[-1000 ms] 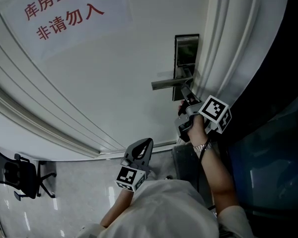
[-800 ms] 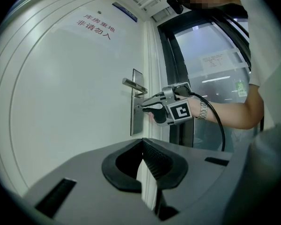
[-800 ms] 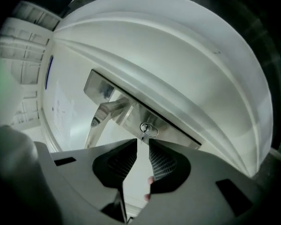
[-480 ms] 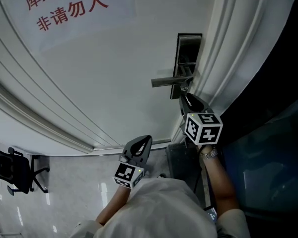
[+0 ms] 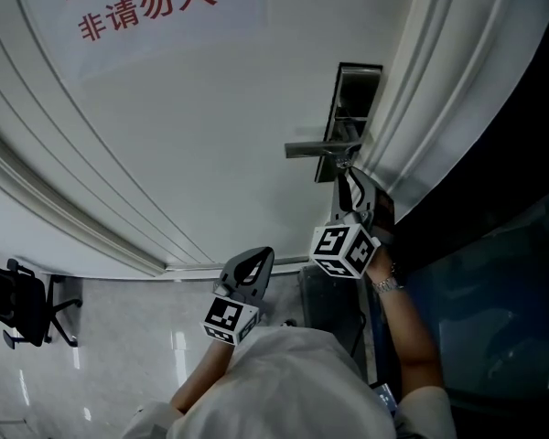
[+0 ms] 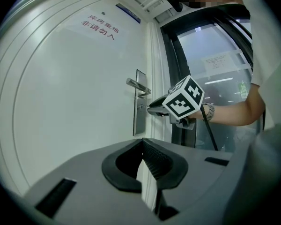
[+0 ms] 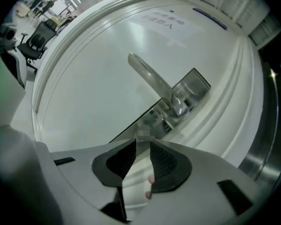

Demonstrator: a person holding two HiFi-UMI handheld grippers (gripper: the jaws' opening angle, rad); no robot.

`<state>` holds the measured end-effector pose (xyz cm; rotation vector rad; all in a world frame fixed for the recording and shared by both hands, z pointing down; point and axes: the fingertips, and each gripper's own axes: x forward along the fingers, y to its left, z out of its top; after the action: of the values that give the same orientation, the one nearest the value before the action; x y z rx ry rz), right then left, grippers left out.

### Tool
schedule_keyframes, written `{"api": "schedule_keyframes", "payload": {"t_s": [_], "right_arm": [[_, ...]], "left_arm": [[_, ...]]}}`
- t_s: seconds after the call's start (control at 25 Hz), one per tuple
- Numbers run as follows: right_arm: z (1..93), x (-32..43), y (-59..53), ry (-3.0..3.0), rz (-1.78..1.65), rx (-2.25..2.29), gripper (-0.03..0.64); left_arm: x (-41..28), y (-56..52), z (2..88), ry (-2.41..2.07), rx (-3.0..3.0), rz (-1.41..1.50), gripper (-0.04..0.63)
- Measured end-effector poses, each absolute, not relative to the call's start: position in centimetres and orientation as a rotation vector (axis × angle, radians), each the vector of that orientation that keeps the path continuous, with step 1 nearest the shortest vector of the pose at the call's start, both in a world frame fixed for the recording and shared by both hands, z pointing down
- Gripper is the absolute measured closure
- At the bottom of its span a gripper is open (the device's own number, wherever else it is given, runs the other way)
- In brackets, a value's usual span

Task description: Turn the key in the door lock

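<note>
The right gripper [image 5: 348, 176] is at the brushed-metal lock plate [image 5: 358, 85] on the white panelled door [image 5: 210, 144], just under the silver lever handle [image 5: 313, 148]. Its marker cube has swung round from the right side to the lower left over the last second, so the wrist has rolled a long way while the nose stayed at the lock. The jaws have just been opening too. In the right gripper view they stand apart [image 7: 143, 142], with pale door showing through the gap and no pad pressing on anything. The small metal key [image 6: 140, 106] sits in the lock right at the jaw tips, too blurred to show how far it has turned.

This looks like a release after a twist – either the turn is finished or the hand is resetting for another bite.

The left gripper [image 5: 256, 262] hangs low and well away from the door, its jaws closed on nothing [image 6: 141, 142].
</note>
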<state>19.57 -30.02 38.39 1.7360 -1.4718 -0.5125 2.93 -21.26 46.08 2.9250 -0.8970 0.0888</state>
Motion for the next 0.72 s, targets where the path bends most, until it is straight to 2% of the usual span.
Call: {"api": "schedule_keyframes", "payload": {"t_s": [0.24, 0.72], "right_arm": [[37.7, 19.5, -30.8, -1.297, -0.708, 1.623, 0.548], [38.4, 19.0, -31.9, -1.190, -0.831, 1.429, 0.545]], "left_arm": [[2.7, -21.2, 46.2, -0.894, 2.921, 0.097, 0.589], [3.7, -20.8, 46.5, -0.841, 2.934, 0.111, 0.589]]}}
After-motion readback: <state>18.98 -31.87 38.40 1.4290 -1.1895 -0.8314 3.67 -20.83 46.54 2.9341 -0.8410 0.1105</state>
